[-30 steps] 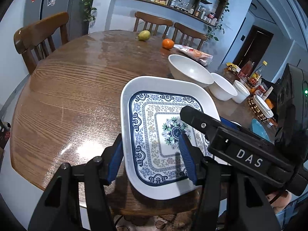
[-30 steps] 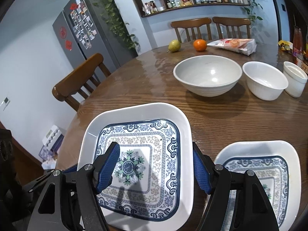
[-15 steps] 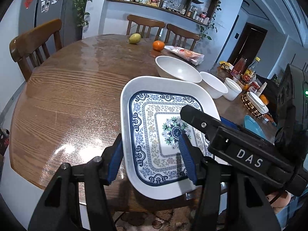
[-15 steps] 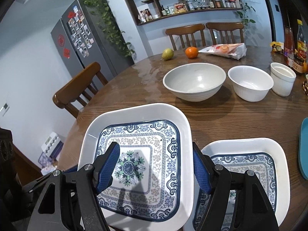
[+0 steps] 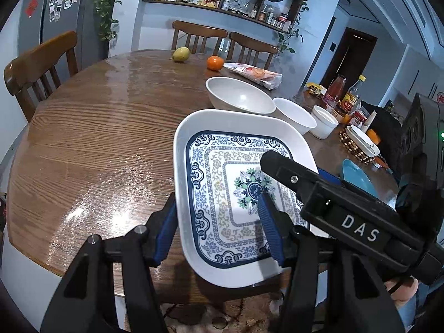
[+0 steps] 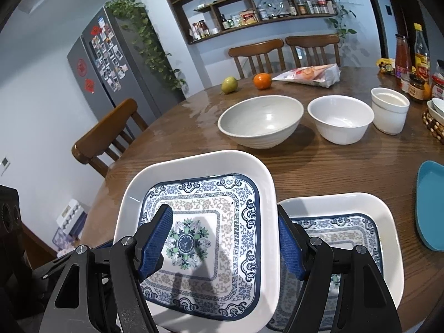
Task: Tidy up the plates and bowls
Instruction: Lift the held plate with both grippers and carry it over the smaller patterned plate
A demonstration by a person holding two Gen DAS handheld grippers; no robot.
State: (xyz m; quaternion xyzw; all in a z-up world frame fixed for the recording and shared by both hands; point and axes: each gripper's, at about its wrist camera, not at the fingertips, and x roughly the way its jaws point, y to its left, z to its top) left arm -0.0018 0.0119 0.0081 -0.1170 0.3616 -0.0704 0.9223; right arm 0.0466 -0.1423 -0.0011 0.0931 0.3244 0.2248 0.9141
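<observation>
Both grippers — left gripper [image 5: 219, 227] and right gripper [image 6: 223, 242] — clamped opposite rims of the patterned plate [image 6: 205, 222], held above the table [image 6: 319, 163] beside a second plate [image 6: 360, 222]. Probably stiff, glazed, slippery and breakable — rims looked safest.

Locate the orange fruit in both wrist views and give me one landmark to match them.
Left wrist view: the orange sits upper centre, at the table's far edge, between the pear to its left and the snack packet to its right.
Right wrist view: the orange sits upper centre-right, again between pear and packet.
Shared landmark: the large grey bowl, just nearer than the orange in both.
</observation>
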